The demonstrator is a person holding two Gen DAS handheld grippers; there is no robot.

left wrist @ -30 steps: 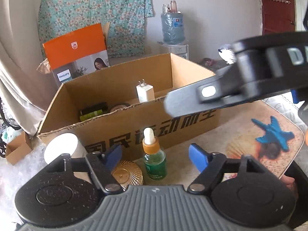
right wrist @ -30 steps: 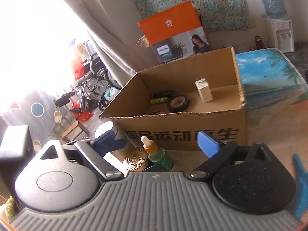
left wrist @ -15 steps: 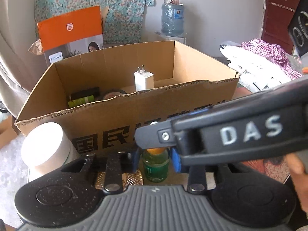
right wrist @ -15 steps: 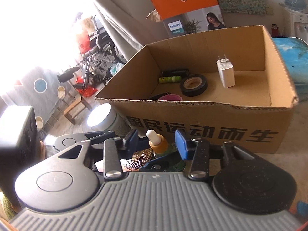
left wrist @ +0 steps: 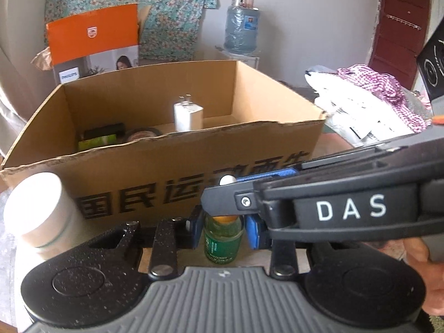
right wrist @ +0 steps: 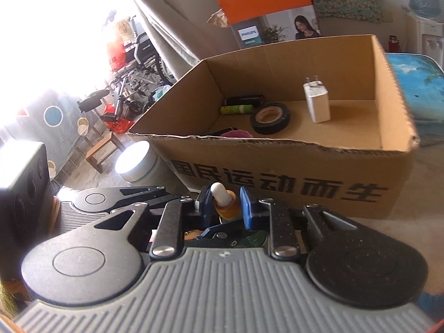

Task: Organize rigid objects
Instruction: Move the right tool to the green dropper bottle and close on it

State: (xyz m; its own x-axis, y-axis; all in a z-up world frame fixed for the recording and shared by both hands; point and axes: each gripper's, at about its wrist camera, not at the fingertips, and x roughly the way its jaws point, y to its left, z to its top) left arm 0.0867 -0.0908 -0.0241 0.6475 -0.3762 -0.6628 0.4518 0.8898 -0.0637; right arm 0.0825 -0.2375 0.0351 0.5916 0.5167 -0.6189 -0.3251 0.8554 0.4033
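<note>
Inside the box (right wrist: 291, 163), only right view shows tape roll (right wrist: 269, 118).

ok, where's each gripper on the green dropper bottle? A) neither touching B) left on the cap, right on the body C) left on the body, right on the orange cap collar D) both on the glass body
C: left gripper pinches the green dropper bottle at its body; right gripper has just closed on the orange collar below the white bulb.
</note>
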